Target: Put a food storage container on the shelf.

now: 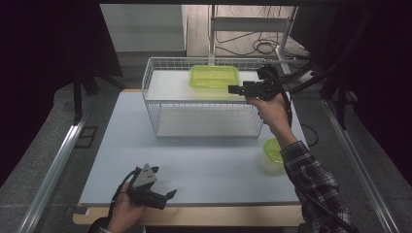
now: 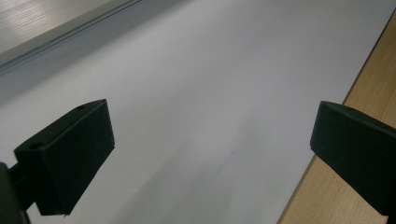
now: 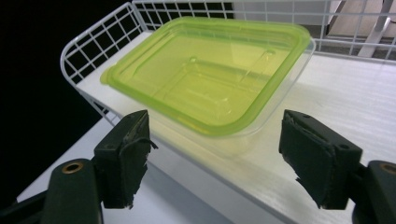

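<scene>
Jaws of the right gripper (image 3: 212,158) are spread wide, nothing held, beside the green-lidded container (image 3: 210,74) on the rack's (image 1: 150,77) top shelf; the left gripper (image 2: 210,158) is held open over the tabletop's near edge.

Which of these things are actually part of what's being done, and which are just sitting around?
In use:
- rectangular green-lidded container, on the rack's top shelf
- white wire rack
- right tool, open, jaws apart from the container

Lying about:
- round green-lidded tub, on the table near the right sleeve
- left tool, open over bare table

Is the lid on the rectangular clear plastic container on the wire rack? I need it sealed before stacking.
On. The green lid covers the rectangular clear plastic container rim to rim; whether it is snapped tight cannot be told.
</scene>
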{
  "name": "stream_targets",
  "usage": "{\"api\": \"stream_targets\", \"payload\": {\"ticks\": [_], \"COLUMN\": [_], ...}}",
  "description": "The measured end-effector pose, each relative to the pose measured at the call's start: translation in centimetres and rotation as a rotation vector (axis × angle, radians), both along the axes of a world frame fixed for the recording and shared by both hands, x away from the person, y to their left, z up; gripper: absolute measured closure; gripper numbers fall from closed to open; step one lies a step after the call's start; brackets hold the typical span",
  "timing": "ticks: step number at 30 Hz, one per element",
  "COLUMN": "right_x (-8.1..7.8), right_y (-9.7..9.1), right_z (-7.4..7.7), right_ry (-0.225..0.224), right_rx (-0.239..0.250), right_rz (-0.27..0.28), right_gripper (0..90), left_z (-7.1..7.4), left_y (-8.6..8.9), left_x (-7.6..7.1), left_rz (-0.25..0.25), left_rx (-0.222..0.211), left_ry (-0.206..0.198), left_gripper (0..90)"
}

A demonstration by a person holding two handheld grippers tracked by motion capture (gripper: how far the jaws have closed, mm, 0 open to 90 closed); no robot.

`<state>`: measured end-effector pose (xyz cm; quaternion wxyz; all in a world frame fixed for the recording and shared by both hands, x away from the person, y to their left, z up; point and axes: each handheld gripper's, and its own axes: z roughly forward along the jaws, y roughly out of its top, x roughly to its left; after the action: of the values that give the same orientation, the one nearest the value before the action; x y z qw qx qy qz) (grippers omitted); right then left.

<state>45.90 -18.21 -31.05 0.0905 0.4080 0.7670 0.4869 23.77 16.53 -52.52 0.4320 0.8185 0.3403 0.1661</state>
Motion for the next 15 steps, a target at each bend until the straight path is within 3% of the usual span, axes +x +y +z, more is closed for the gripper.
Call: {"api": "stream_targets", "payload": {"ticks": [15], "right_x": [-3.0], "right_y": [-0.5], "right_z": [-1.0], "right_ry": [-0.051], "right_rx": [-0.047], "right_rz": [0.049], "right_gripper": [17.4], "left_z": [0.0], "left_y": [0.0], "left_x": [0.0], "left_rz": [-0.002], "left_rx": [0.006], "left_ry": [0.0], "left_gripper": [0.0]}}
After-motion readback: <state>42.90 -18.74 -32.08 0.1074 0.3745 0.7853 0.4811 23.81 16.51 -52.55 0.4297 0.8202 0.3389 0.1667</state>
